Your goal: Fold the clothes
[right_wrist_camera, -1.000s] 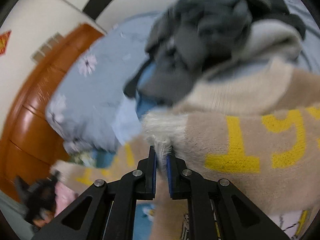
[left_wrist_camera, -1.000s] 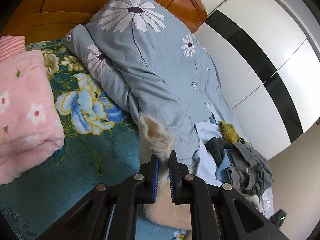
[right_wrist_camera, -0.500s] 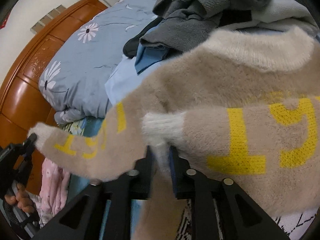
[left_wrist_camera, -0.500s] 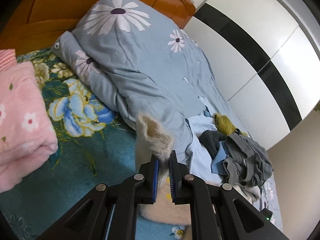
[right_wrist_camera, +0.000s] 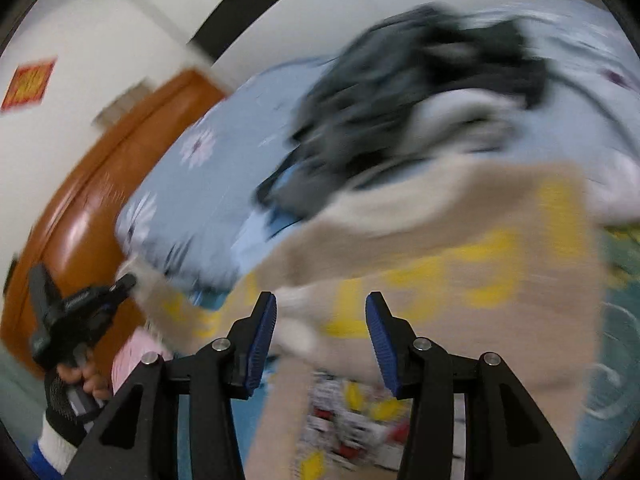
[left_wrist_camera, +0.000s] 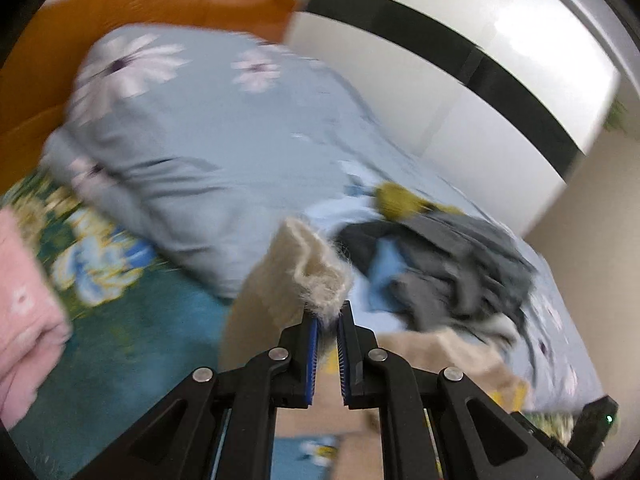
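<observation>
While sleeve cuff (left_wrist_camera: 320, 276) is pinched by left gripper (left_wrist_camera: 328, 316), sweater (right_wrist_camera: 460, 280) lies just beyond right gripper (right_wrist_camera: 320, 320), jaws opening, nothing gripped.

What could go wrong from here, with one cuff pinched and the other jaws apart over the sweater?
1. The left gripper holds only the fuzzy cuff by its edge; a tug could slip it free.
2. The right gripper jaws are opening with nothing pressed between them, so that side of the sweater may sag unevenly.
3. The sweater lies against the grey pile and could drag it along.
</observation>
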